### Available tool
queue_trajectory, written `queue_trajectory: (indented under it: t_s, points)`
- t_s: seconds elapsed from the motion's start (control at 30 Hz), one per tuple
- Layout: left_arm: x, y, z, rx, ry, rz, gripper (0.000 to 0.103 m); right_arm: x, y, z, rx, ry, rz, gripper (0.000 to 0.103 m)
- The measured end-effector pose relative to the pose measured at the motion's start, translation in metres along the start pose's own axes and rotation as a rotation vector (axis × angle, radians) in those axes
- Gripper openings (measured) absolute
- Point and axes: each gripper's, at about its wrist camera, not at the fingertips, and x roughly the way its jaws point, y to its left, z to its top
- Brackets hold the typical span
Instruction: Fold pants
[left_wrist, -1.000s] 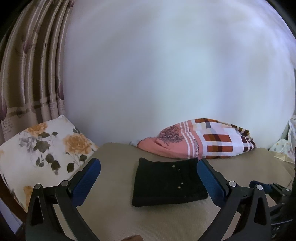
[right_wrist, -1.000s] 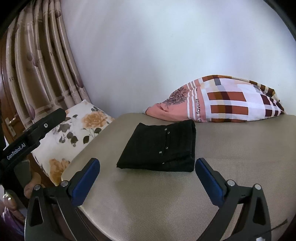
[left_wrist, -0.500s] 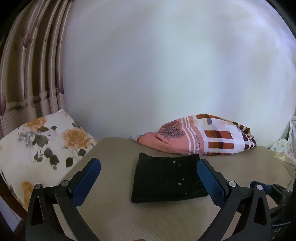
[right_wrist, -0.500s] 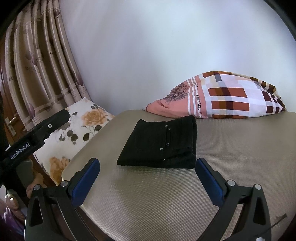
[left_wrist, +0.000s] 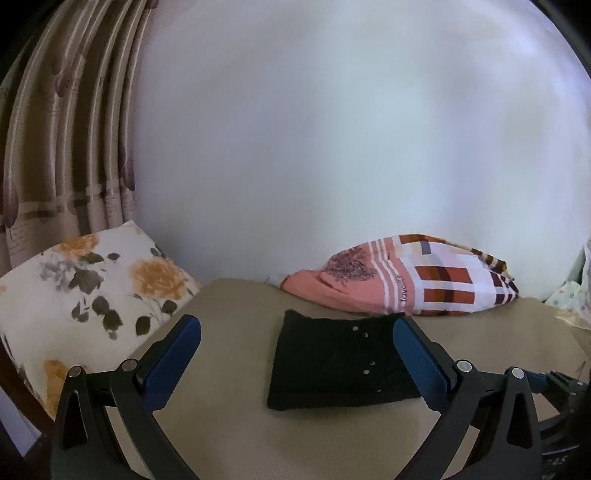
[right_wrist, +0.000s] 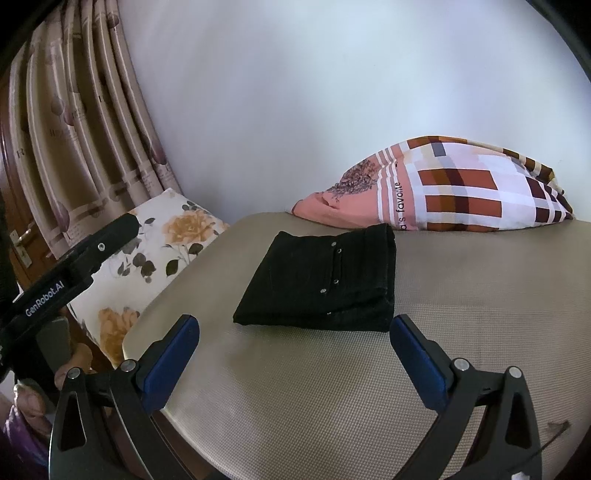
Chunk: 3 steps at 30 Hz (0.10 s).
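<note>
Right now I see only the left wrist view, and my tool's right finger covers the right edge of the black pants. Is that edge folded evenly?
Observer: Yes. The right wrist view shows the pants with their whole right edge: stacked layers, nothing hanging out.
Operator: And the right tool?
Observer: The right tool is open and empty, short of the pants' near edge.
Operator: Anything at the left side?
Observer: A black bar marked GenRobot.AI crosses in front of the floral pillow.
</note>
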Motion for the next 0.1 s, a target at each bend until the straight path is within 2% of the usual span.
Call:
queue_trajectory:
  t_s: [0.1]
  points:
    - [0.0029,-0.0026,-0.0019,0.007,0.023,-0.003,0.103,0.0014,0.001,0.0002,-0.005,0.004,0.0,0.103]
